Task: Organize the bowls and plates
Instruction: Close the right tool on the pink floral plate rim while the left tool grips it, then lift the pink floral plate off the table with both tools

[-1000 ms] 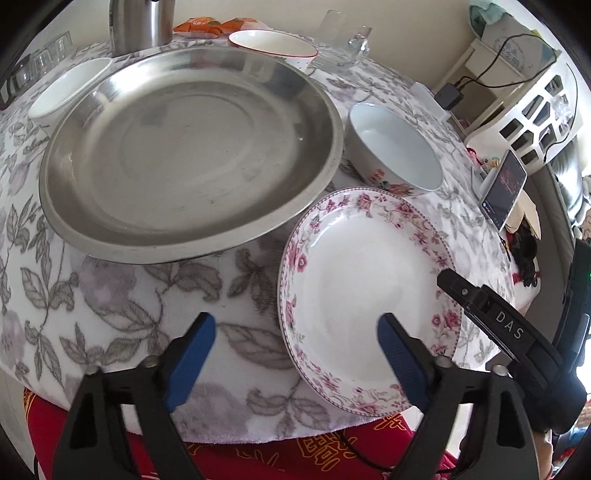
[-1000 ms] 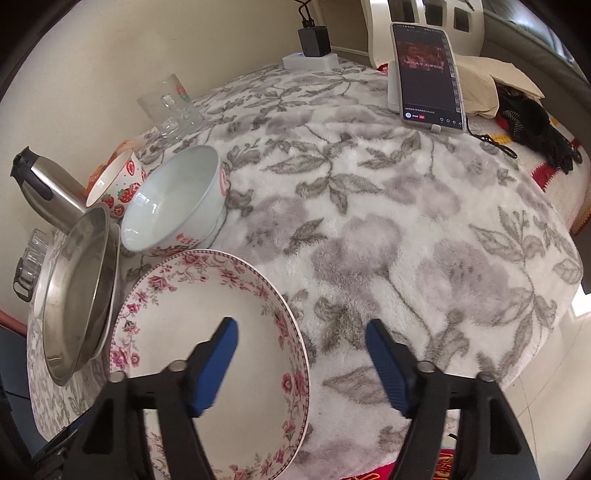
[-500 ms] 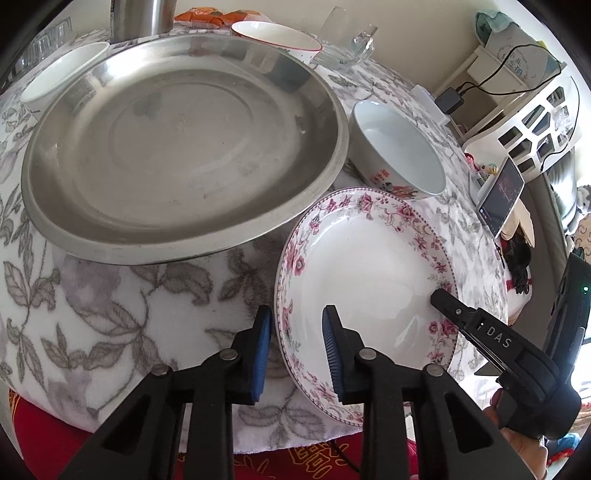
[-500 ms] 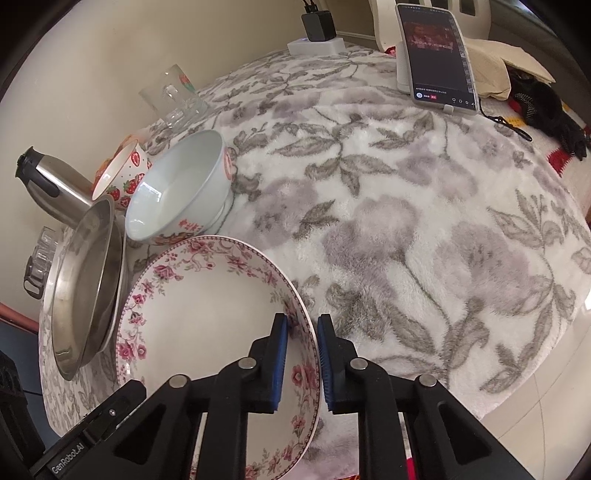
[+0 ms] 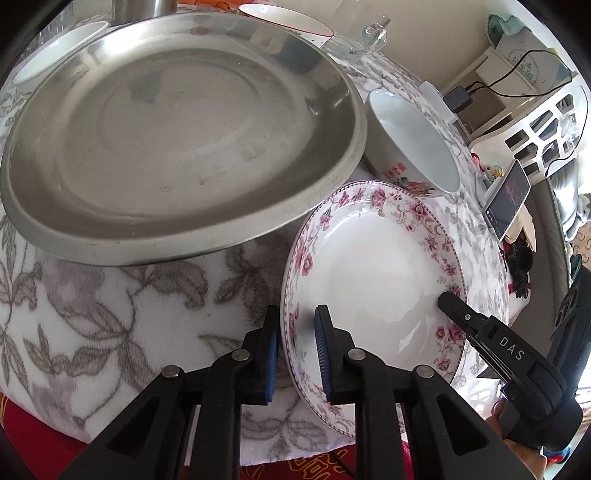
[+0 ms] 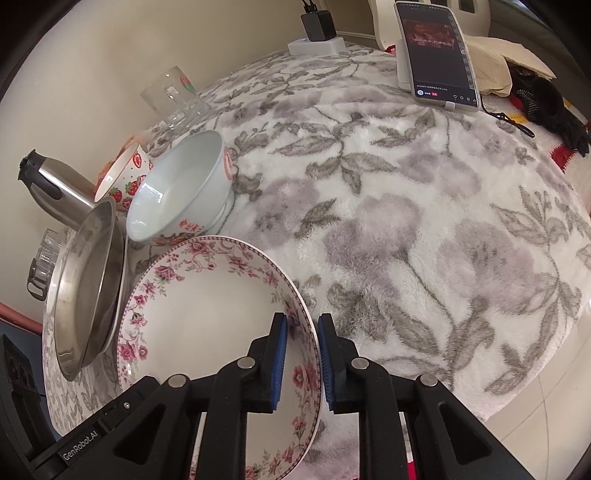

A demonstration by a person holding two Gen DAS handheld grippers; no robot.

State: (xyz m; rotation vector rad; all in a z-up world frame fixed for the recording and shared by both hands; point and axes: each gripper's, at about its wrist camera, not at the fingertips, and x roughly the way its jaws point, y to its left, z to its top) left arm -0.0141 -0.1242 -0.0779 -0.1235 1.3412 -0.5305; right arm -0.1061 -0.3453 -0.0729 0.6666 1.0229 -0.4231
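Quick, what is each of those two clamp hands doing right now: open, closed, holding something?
Left gripper: closed on the near-left rim of the floral plate.
Right gripper: closed on the same plate's right rim.

Kettle [image 5: 138, 8] cut off by top edge; steel tray [image 5: 177, 125] hides white bowl [image 5: 413, 147] left side

Bare cloth [image 6: 424, 258] rightward; steel pan [image 5: 177, 129], bowl [image 5: 413, 144] crowding left.
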